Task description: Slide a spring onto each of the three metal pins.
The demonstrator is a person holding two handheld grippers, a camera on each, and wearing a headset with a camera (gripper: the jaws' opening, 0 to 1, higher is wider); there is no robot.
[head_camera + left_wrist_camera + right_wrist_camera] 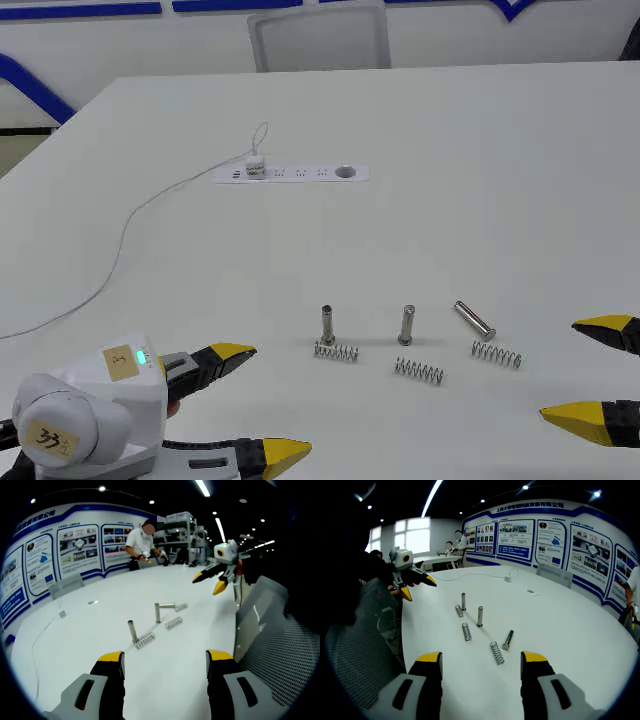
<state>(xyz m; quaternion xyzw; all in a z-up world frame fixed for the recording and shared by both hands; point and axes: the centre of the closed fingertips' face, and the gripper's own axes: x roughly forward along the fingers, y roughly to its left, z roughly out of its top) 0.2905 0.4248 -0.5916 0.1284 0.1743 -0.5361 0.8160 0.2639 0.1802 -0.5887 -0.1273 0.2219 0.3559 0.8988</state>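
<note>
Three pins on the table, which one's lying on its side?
The right-hand pin in the head view, nearest the right gripper. It lies flat; the left pin and middle pin stand upright.

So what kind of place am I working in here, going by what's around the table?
Probably a company meeting room or showroom rather than a home. There is a large white table with a built-in socket strip, illustrated display boards along a blue-trimmed wall, and storage racks at the back.
</note>
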